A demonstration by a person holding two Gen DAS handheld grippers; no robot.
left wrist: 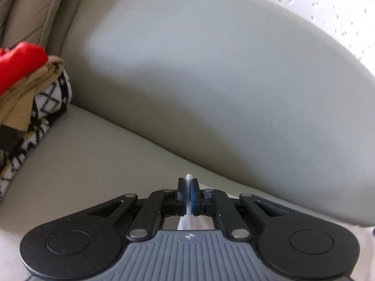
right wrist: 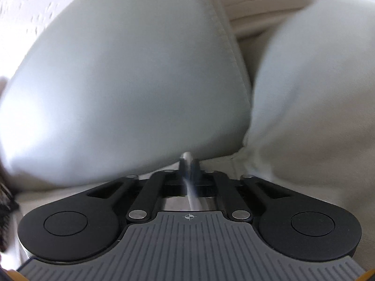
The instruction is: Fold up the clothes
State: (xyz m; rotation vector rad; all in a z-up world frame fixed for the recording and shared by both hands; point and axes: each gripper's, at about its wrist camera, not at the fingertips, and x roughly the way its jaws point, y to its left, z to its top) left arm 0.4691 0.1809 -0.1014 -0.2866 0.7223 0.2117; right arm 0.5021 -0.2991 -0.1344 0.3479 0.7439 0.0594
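The left gripper [left wrist: 188, 182] is clamped on a white garment [left wrist: 185, 222]; the right gripper [right wrist: 188, 164] is likewise clamped on it, above a beige sofa [left wrist: 82, 164].

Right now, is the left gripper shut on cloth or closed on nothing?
Shut on cloth. In the left wrist view the left gripper has its fingers nearly together, with a thin edge of white fabric pinched between them.

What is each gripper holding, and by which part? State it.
Left gripper is shut on a thin edge of white fabric; right gripper likewise pinches white fabric. Which part of the garment cannot be told.
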